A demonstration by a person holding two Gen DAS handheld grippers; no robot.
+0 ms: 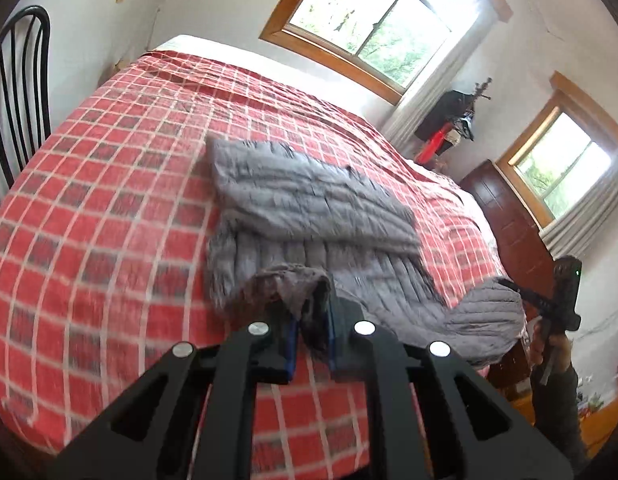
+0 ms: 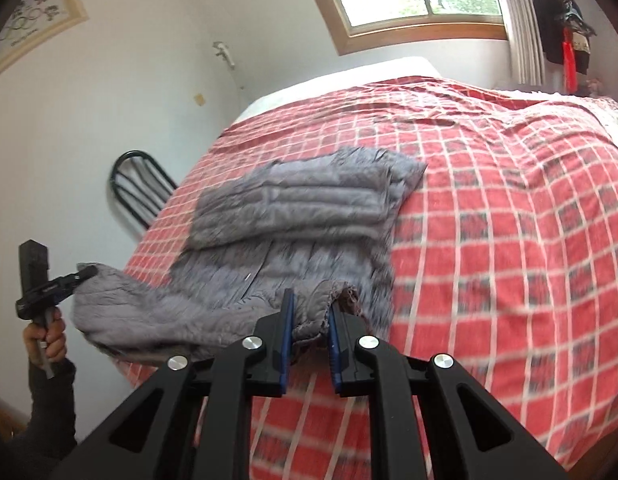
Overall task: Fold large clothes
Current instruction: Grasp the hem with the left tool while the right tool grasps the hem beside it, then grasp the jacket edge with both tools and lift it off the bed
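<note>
A grey quilted jacket (image 1: 309,204) lies partly folded on the red checked bedspread (image 1: 109,208), one sleeve laid across its body. My left gripper (image 1: 311,316) is shut on the jacket's near edge, fabric bunched between its blue pads. My right gripper (image 1: 513,286) shows at the right of the left wrist view, shut on the other near corner. In the right wrist view the jacket (image 2: 301,208) lies ahead; my right gripper (image 2: 311,312) pinches its hem, and my left gripper (image 2: 83,272) holds the far corner off the bed's edge.
A black metal chair (image 1: 17,92) stands beside the bed at the left. A dark wooden footboard (image 1: 505,220) is at the right. Two windows (image 1: 373,20) and a coat rack with clothes (image 1: 449,120) are along the far wall.
</note>
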